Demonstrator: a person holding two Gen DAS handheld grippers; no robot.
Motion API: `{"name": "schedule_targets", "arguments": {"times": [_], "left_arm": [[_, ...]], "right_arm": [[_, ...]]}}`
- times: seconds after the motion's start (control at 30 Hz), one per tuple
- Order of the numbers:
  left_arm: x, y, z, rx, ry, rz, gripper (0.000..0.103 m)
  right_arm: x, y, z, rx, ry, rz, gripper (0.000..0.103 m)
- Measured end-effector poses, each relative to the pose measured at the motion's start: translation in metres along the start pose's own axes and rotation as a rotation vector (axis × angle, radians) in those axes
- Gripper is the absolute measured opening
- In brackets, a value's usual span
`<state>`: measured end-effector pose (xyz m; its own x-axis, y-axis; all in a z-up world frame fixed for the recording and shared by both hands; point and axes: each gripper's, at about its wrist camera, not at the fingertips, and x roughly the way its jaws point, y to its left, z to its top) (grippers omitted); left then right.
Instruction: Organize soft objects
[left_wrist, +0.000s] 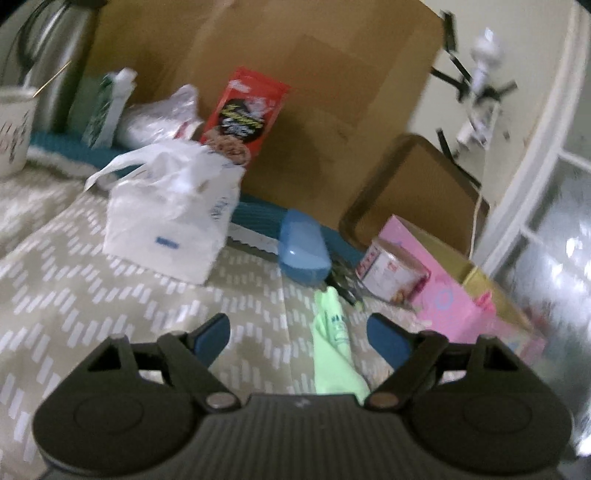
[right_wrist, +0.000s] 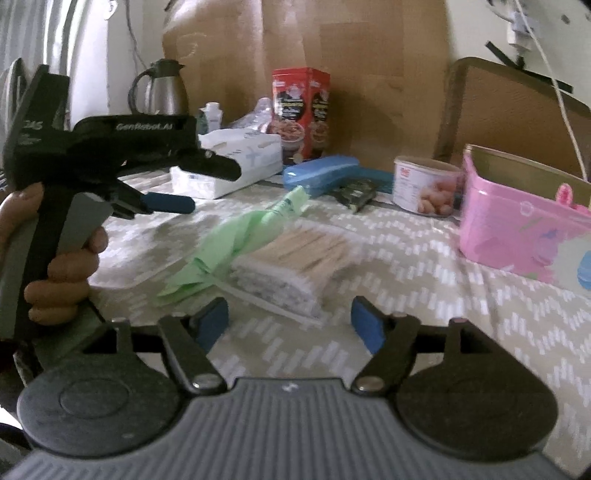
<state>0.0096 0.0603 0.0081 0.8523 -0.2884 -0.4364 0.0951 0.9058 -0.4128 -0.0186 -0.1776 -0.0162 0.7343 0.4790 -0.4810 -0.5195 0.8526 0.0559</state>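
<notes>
A light green soft plastic bag (left_wrist: 334, 350) lies on the patterned cloth, running between the fingers of my left gripper (left_wrist: 299, 338), whose blue pads stand wide apart and open without pressing it. In the right wrist view the green bag (right_wrist: 240, 236) lies crumpled beside a clear pack of wooden-stick cotton swabs (right_wrist: 291, 266). My right gripper (right_wrist: 290, 323) is open just short of that pack, nothing between its pads. A hand holds the left gripper at the left, one blue finger (right_wrist: 170, 203) reaching over the cloth. A white tissue pack (left_wrist: 166, 221) lies further back.
A pink basket (right_wrist: 517, 229) stands at the right, a can (right_wrist: 424, 184) and a blue case (right_wrist: 321, 171) beside it. Behind are a red snack box (right_wrist: 301, 110), a steel jug (right_wrist: 162, 88) and a large cardboard sheet (left_wrist: 295, 74). A mug (left_wrist: 13, 125) sits far left.
</notes>
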Motion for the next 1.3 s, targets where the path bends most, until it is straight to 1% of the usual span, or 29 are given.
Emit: {"name": "schedule_targets", "arguments": {"times": [0.07,0.13,0.23,0.33,0.4,0.43,0.5,0.53,0.67,0.8,0.93,1.1,1.3], "left_arm": [[0.001,-0.006,-0.002,0.033,0.002,0.001,0.084],[0.001,-0.008,-0.003,0.042,-0.003,-0.001,0.084],[0.001,-0.005,-0.001,0.027,-0.012,-0.013,0.084],[0.002,-0.003,0.000,0.014,-0.011,-0.007,0.084],[0.003,-0.004,0.000,0.020,-0.009,0.004,0.084],[0.003,-0.005,-0.001,0.025,-0.009,0.009,0.084],[0.002,-0.008,-0.002,0.039,-0.013,0.027,0.084],[0.002,-0.010,-0.002,0.047,-0.014,0.036,0.084],[0.004,-0.013,-0.002,0.080,-0.010,0.052,0.084],[0.001,-0.014,-0.003,0.086,-0.023,0.041,0.084],[-0.001,-0.011,-0.002,0.080,-0.029,0.006,0.085],[0.001,-0.012,-0.001,0.086,-0.017,-0.003,0.084],[0.001,-0.013,-0.002,0.089,-0.013,-0.011,0.085]], "right_arm": [[-0.007,-0.005,0.000,0.009,0.000,-0.032,0.076],[-0.016,-0.014,0.002,0.044,-0.016,-0.032,0.076],[-0.031,-0.037,0.006,0.148,-0.074,0.006,0.076],[-0.027,-0.058,0.010,0.260,-0.104,-0.025,0.075],[-0.016,-0.070,0.011,0.343,-0.109,-0.023,0.068],[-0.008,-0.073,0.010,0.377,-0.107,-0.022,0.062],[0.005,-0.079,0.009,0.435,-0.057,-0.012,0.047],[0.003,-0.079,0.009,0.446,-0.063,-0.017,0.044],[-0.003,-0.086,0.002,0.491,-0.068,0.018,0.044],[-0.008,-0.086,-0.002,0.507,-0.081,0.026,0.044],[-0.006,-0.081,0.000,0.475,-0.088,0.005,0.044],[-0.005,-0.073,0.001,0.427,-0.087,-0.025,0.044],[-0.004,-0.073,0.001,0.431,-0.079,-0.036,0.044]]}}
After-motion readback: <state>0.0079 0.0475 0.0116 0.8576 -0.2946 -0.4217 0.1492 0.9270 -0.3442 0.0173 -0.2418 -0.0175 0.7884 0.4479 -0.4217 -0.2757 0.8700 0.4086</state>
